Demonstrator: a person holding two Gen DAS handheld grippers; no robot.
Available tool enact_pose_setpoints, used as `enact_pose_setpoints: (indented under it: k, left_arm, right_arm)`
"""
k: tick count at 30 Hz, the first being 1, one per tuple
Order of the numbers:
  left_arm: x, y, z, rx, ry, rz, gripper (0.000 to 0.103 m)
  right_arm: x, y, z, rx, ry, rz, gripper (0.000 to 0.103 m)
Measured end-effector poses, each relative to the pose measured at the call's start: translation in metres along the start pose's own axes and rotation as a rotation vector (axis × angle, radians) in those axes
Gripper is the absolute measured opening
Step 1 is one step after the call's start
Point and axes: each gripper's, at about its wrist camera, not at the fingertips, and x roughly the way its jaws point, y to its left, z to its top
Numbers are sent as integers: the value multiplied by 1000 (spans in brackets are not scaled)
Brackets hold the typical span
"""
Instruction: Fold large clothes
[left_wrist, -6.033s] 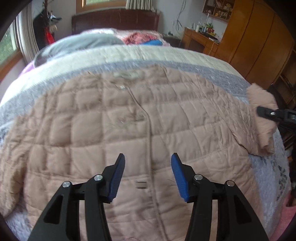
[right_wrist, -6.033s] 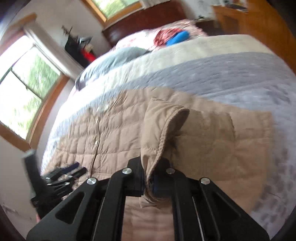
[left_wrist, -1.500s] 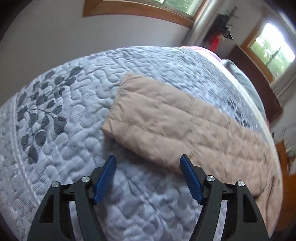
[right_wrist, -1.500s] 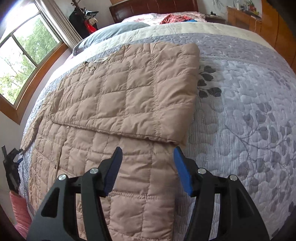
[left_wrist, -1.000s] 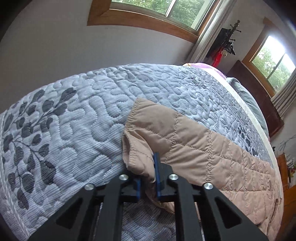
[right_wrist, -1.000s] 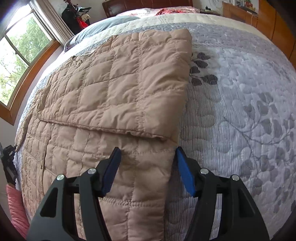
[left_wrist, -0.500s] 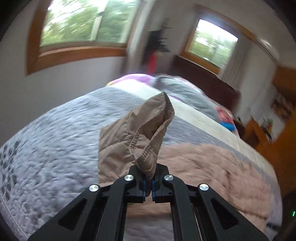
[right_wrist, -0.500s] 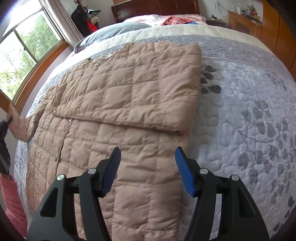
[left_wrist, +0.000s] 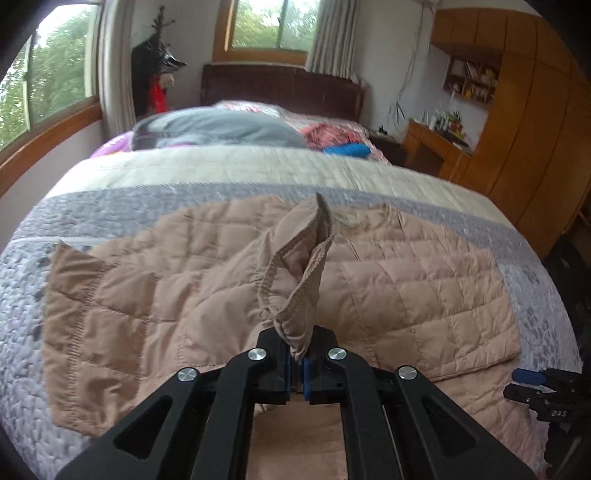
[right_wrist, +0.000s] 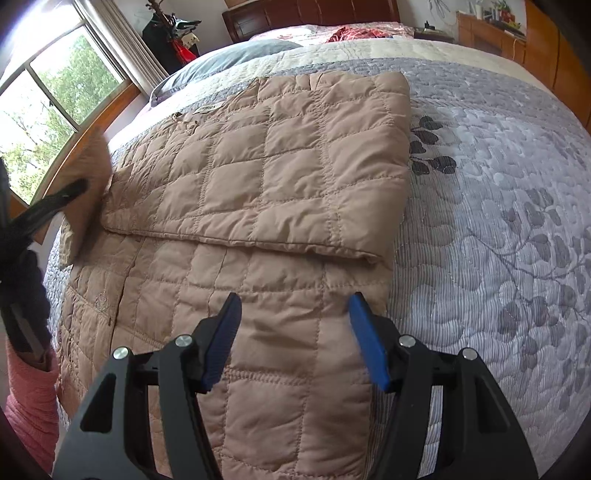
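Note:
A tan quilted jacket (left_wrist: 406, 288) lies spread on the bed and also fills the right wrist view (right_wrist: 258, 206). Its right sleeve (right_wrist: 295, 158) lies folded flat across the chest. My left gripper (left_wrist: 296, 369) is shut on the cuff of the left sleeve (left_wrist: 299, 295) and holds it raised over the jacket's middle. In the right wrist view that gripper (right_wrist: 55, 206) shows blurred at the far left with the cuff. My right gripper (right_wrist: 295, 339) is open and empty, hovering over the jacket's lower right part near its side edge. It shows at the right edge of the left wrist view (left_wrist: 535, 384).
The grey quilted bedspread (right_wrist: 498, 221) lies bare to the right of the jacket. Pillows (left_wrist: 221, 129) and a dark headboard (left_wrist: 280, 92) are at the far end. Wooden wardrobes (left_wrist: 535, 129) and a desk (left_wrist: 436, 147) stand right; windows (left_wrist: 48, 92) are left.
My left gripper closed on the left sleeve cuff, lifted it off the bedspread and swung it over the jacket's middle. My right gripper, which laid the right sleeve across earlier, stays open.

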Motion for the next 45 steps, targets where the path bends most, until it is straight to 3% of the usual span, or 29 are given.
enact_pose_setpoints:
  k: [2,5,6,10,12,16,18,22,26,32,33,36,37,38,41,45]
  left_arm:
    - [18,-5,-3,15,53,-20,6]
    - [24,-8,-12,40,119,-101,27]
    - [21,-8,-15,45,132,-151,37]
    - [-16,1,-21,22,134,-303,46]
    - [-37,14,-19,19,109,-259,46]
    - [-39,59,-17,-2,146,75,45]
    - [-28,78,-22,-18,176,164,44]
    - [7,101,-39,-45,274,141,44]
    - [5,100,-44,-44,249,132,44]
    - [-24,114,-43,-136,190,43,44]
    - [-31,116,-43,-141,172,47,44]
    - [-50,120,-34,-156,108,74,44]
    - [-53,120,-31,-158,88,90,44]
    - [-58,123,-26,-163,63,114,44]
    - [-72,136,-15,-175,-7,159,44]
    - [-71,143,-3,-178,-25,171,44]
  right_arm:
    - [1,-1,-1,-1,-1,0,61]
    - [-3,0,-1,0,-9,1,61]
    - [-6,1,-1,0,-15,0,61]
    - [-21,15,3,-31,-33,-9,61]
    - [-25,26,7,-44,-20,-2,61]
    - [-18,61,23,-69,43,59,61]
    - [-10,84,31,-108,65,59,60]
    - [18,127,53,-135,138,116,57]
    - [42,158,75,-147,176,148,57]
    - [79,187,102,-138,237,226,56]
    - [88,191,103,-136,252,234,54]
    - [112,196,106,-118,291,235,30]
    - [116,193,106,-117,292,231,16]
    - [116,191,107,-113,288,232,11]
    - [94,183,110,-114,230,259,7]
    - [38,150,119,-108,93,185,7]
